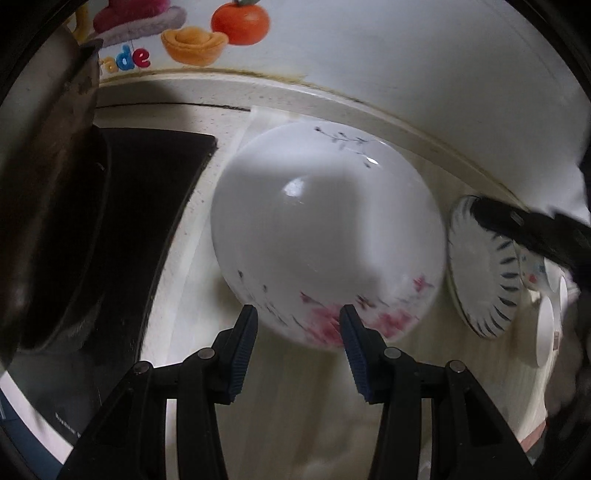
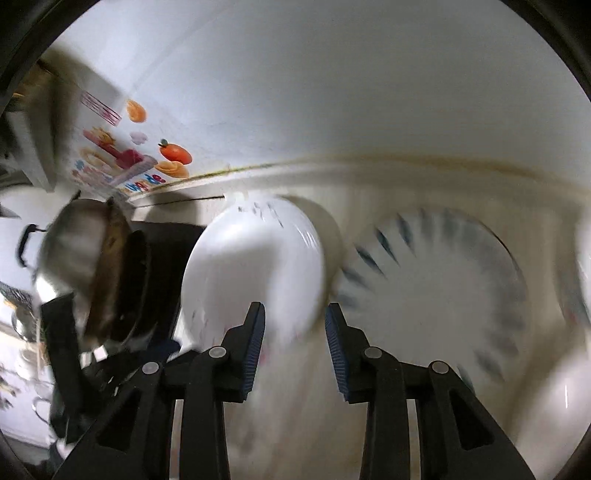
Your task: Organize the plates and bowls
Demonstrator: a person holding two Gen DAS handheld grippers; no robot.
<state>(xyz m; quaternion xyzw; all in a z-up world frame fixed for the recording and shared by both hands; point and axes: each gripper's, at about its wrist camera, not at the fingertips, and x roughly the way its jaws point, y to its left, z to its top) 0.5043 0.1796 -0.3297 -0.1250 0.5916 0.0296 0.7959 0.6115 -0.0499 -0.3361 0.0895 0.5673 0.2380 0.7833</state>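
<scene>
Here, both my left gripper (image 1: 298, 314) and right gripper (image 2: 295, 312) hang spread and empty; I should approach the floral plate (image 1: 325, 229) rim squarely before pinching.

white floral plate (image 1: 328, 236): flat on counter | blue-striped plate (image 1: 484, 269): just beside it, rightward

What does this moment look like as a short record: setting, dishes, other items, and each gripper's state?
setting: pale counter along a white wall with fruit stickers
floral plate: white with pink flowers, just ahead of the left gripper
striped plate: white with dark rim strokes, ahead of the right gripper, blurred
other dishes: small white pieces right of the striped plate
other items: metal pot on a dark stovetop
left gripper: open, empty
right gripper: open, empty
</scene>
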